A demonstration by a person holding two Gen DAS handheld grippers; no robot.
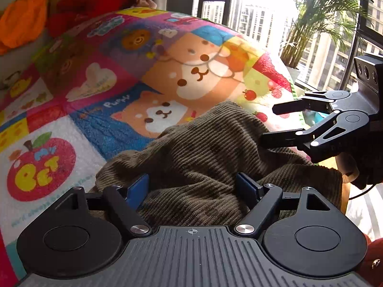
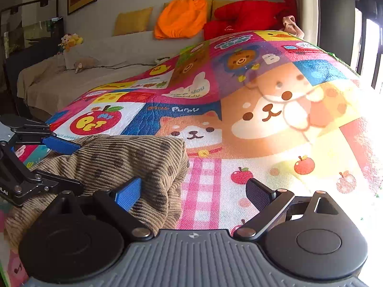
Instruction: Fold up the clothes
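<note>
A brown corduroy garment (image 1: 203,157) lies bunched on a colourful cartoon play mat (image 1: 95,76). My left gripper (image 1: 194,186) is open, its blue-padded jaws spread over the near part of the cloth. My right gripper (image 1: 268,124) shows at the right in the left wrist view, open, at the garment's far right edge. In the right wrist view the garment (image 2: 134,157) lies at the lower left. My right gripper (image 2: 194,191) is open, its left pad on the cloth's right edge. The left gripper (image 2: 64,165) is open over the garment's left side.
The mat (image 2: 275,124) spreads ahead and right. A beige sofa (image 2: 79,79) with orange (image 2: 179,16) and red cushions (image 2: 246,16) stands behind it. A window with a potted palm (image 1: 318,19) lies to the right.
</note>
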